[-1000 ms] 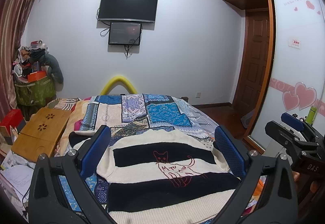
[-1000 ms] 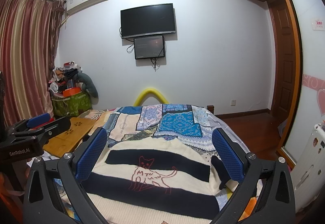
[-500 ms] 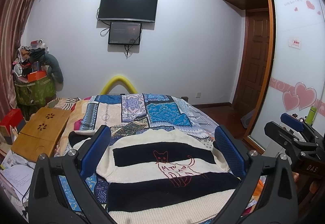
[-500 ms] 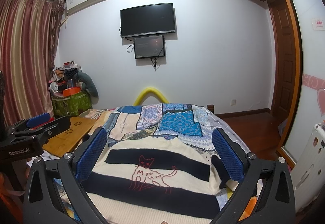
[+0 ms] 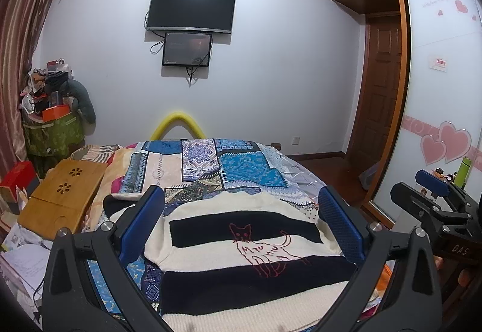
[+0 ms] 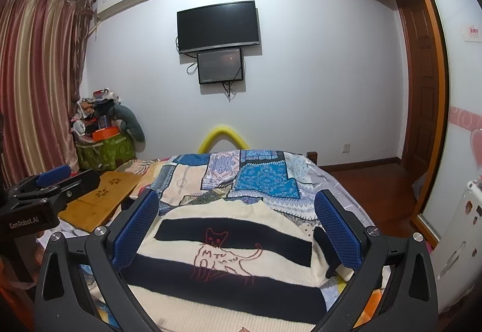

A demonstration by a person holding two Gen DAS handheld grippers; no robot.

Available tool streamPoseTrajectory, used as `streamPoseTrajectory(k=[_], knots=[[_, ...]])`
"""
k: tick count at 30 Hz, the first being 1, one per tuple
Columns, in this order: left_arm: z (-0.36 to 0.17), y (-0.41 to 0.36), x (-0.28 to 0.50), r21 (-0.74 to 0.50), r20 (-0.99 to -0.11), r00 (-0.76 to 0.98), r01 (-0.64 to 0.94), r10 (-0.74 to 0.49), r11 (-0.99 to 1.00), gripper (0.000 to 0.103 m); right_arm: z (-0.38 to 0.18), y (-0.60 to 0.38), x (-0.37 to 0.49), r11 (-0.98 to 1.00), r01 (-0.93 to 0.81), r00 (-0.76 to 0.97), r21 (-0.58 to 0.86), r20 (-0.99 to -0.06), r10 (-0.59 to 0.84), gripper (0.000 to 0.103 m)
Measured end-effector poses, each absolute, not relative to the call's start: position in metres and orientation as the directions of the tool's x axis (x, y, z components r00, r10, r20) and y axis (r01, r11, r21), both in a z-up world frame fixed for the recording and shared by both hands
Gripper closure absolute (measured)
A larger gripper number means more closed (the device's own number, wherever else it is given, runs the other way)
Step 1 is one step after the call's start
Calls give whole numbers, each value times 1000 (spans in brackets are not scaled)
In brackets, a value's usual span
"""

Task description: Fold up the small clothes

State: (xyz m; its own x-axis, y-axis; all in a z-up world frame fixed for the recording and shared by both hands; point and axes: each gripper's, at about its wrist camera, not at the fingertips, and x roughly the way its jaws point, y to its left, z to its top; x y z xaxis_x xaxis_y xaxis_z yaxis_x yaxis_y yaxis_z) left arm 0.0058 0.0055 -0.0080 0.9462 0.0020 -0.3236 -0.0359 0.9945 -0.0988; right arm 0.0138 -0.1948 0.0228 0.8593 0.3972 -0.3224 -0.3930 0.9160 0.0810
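A cream and black striped sweater (image 5: pixel 241 244) with a red outlined cat on it lies flat on the patchwork bedspread (image 5: pixel 211 163). It fills the lower middle of both wrist views, sweater (image 6: pixel 229 256) included. My left gripper (image 5: pixel 241 226) hovers above its near half, open, nothing between the blue pads. My right gripper (image 6: pixel 236 226) is likewise open and empty above the sweater. Each gripper shows in the other's view: the right one (image 5: pixel 433 199) at the right edge, the left one (image 6: pixel 51 187) at the left edge. A black sleeve end (image 6: pixel 327 250) lies at the sweater's right side.
A wooden lap table (image 5: pixel 63 196) rests on the bed's left side, with papers (image 5: pixel 21 259) below it. A green bin heaped with things (image 5: pixel 51 127) stands in the far left corner. A wardrobe with a sliding door (image 5: pixel 446 109) lines the right.
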Motion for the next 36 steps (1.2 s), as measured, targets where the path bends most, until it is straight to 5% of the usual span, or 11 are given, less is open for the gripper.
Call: streamPoseTrajectory(k=[20, 36], knots=[[-40, 73, 76, -122, -448, 886, -191, 117, 974, 0, -10, -187, 94, 935, -350, 829, 65, -442, 341, 0], [-162, 228, 186, -8, -754, 581, -473, 305, 881, 0, -66, -174, 173, 915, -395, 671, 81, -655, 348, 0]])
